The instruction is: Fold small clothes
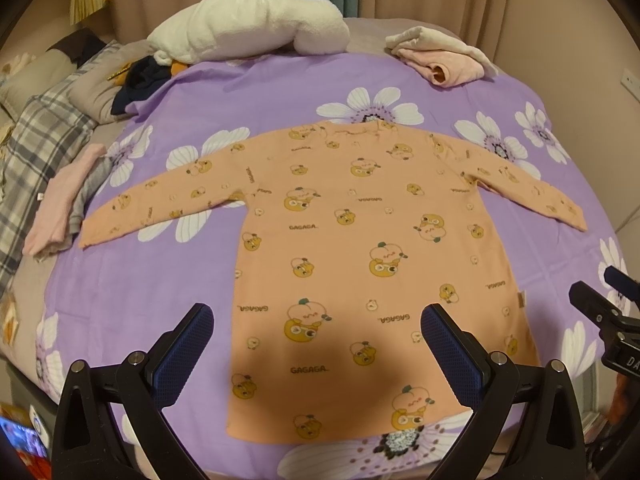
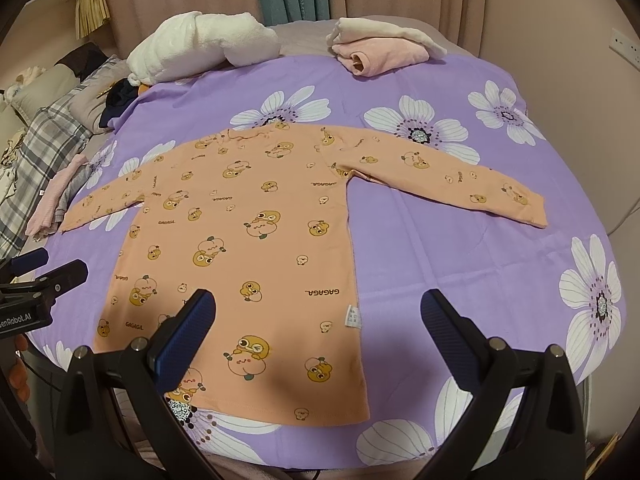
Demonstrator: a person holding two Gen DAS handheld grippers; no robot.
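Note:
A small peach long-sleeved shirt (image 1: 360, 248) (image 2: 248, 240) printed with cartoon figures lies flat and spread out on a purple flowered sheet (image 1: 132, 288) (image 2: 432, 248), both sleeves stretched sideways, collar at the far end. My left gripper (image 1: 318, 344) hovers open above the shirt's lower hem area, nothing between its blue pads. My right gripper (image 2: 318, 332) is open too, over the shirt's lower right edge by a small white side label (image 2: 354, 315). Each gripper shows at the edge of the other's view: the right one (image 1: 612, 312), the left one (image 2: 36, 284).
At the far end lie a white fluffy bundle (image 1: 248, 24) (image 2: 200, 44) and folded pink and cream clothes (image 1: 440, 56) (image 2: 380, 46). A folded pink and grey stack (image 1: 68, 200) (image 2: 56, 200) sits left, beside a plaid blanket (image 1: 36, 152). Dark clothing (image 1: 136, 84) lies far left.

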